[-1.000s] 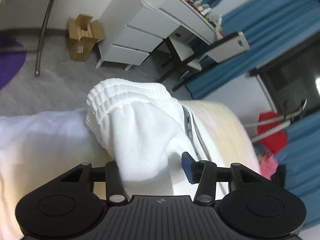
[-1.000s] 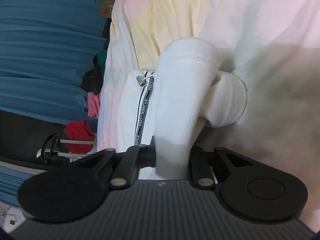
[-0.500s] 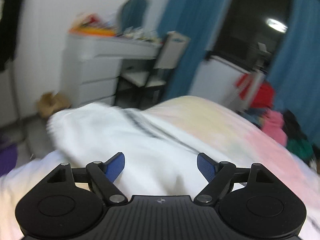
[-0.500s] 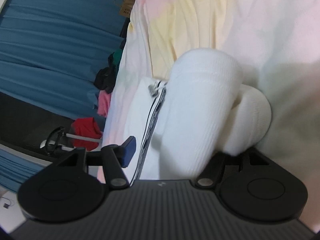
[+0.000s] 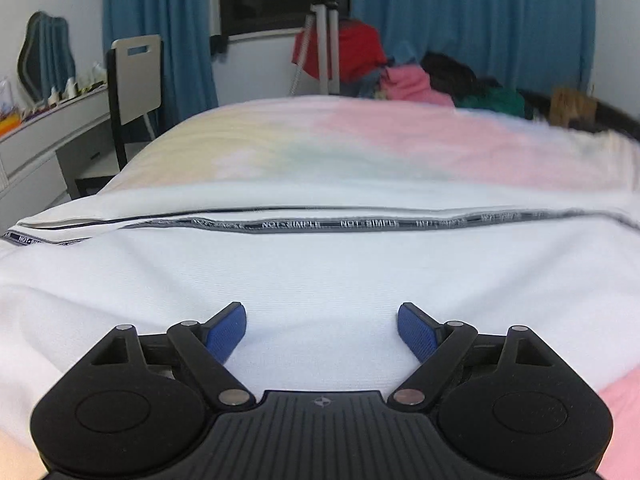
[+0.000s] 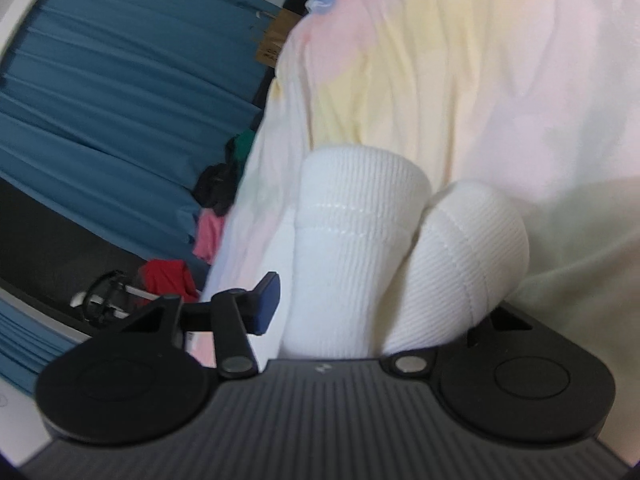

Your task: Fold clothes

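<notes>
White trousers (image 5: 320,268) with a grey lettered side stripe (image 5: 328,224) lie flat across the pastel bed sheet (image 5: 360,140). My left gripper (image 5: 322,328) hovers low over them, open, both blue pads (image 5: 226,330) bare. In the right wrist view two white ribbed cuffs (image 6: 356,240) bulge up between the jaws of my right gripper (image 6: 372,308). Those jaws are closing. The left blue pad (image 6: 267,304) stands just clear of the fabric, and the other finger is hidden under the second cuff (image 6: 468,248).
A chair (image 5: 138,76) and a white desk (image 5: 48,120) stand left of the bed. Beyond its far edge are a tripod (image 5: 324,40), a heap of coloured clothes (image 5: 408,80) and blue curtains (image 5: 472,20). The sheet (image 6: 460,80) stretches right of the cuffs.
My left gripper let go of the white cuff, opened wide, rolled and swung across to face the flat trousers. My right gripper loosened its grip on the cuff and stayed put.
</notes>
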The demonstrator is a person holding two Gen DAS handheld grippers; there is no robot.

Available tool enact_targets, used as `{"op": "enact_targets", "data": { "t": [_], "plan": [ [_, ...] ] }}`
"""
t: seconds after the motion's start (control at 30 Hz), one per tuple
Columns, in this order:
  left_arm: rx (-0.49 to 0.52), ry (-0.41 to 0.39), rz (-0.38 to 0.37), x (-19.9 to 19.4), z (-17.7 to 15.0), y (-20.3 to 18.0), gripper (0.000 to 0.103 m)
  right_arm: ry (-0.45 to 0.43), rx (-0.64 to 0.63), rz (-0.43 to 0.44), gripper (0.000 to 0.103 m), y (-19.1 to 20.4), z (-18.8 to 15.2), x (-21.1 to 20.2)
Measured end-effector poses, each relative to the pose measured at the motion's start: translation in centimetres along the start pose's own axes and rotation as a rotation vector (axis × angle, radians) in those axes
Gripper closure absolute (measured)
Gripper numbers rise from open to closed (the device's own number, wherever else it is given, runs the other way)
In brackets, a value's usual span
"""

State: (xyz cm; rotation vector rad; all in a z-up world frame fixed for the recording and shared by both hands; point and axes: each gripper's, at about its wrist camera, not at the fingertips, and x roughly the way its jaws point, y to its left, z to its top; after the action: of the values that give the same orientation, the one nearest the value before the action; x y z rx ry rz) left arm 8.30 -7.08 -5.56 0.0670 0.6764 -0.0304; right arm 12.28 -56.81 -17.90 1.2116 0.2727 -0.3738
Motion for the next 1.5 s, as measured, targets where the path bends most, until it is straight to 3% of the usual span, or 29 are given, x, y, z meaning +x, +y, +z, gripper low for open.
{"op": "enact_targets", "data": {
  "t": [0.17, 0.3, 0.4, 0.57, 0.73, 0.9, 0.97, 1.07, 1.17, 1.23, 1.37, 1.5],
  "plan": [
    [-0.013, 0.019, -0.017, 0.5, 0.2, 0.3, 0.018, 0.033, -0.062, -0.03, 0.052, -0.4, 0.0, -0.3],
    [-0.012, 0.039, -0.032, 0.7, 0.3, 1.3, 0.017, 0.037, -0.218, -0.135, 0.074, 2.4, -0.5, 0.7],
    [-0.017, 0.044, -0.044, 0.2, 0.2, 2.1, 0.017, -0.018, -0.338, -0.184, 0.087, 3.9, -1.0, -0.2],
    [-0.028, 0.046, -0.052, 0.1, 0.4, 2.5, 0.017, -0.18, -0.584, -0.204, 0.09, 8.9, -3.1, -2.5],
    [-0.088, 0.035, -0.037, -1.1, 1.2, 4.2, 0.016, -0.324, -0.932, -0.095, 0.091, 16.2, -8.4, -5.9],
    [-0.256, 0.003, -0.069, -3.2, 1.9, 7.6, 0.016, -0.331, -1.281, 0.14, 0.091, 21.2, -19.1, -9.2],
    [-0.292, -0.001, -0.091, -3.9, 1.9, 8.6, 0.016, -0.287, -1.431, 0.222, 0.091, 21.4, -24.2, -9.9],
    [-0.337, -0.013, -0.098, -4.6, 1.8, 9.8, 0.016, -0.139, -1.654, 0.326, 0.091, 19.5, -31.8, -10.0],
    [-0.374, -0.017, -0.103, -5.0, 1.6, 10.5, 0.016, 0.023, -1.869, 0.351, 0.091, 16.3, -37.4, -9.1],
    [-0.393, -0.019, -0.114, -5.1, 1.5, 10.8, 0.016, 0.028, -1.957, 0.327, 0.091, 14.4, -39.0, -8.8],
    [-0.413, -0.043, -0.138, -5.4, 1.6, 10.9, 0.016, 0.022, -1.855, 0.338, 0.091, 15.4, -37.3, -9.1],
    [-0.438, -0.071, -0.171, -5.6, 1.9, 11.1, 0.016, -0.016, -1.77, 0.403, 0.091, 16.6, -36.2, -10.4]
  ]
}}
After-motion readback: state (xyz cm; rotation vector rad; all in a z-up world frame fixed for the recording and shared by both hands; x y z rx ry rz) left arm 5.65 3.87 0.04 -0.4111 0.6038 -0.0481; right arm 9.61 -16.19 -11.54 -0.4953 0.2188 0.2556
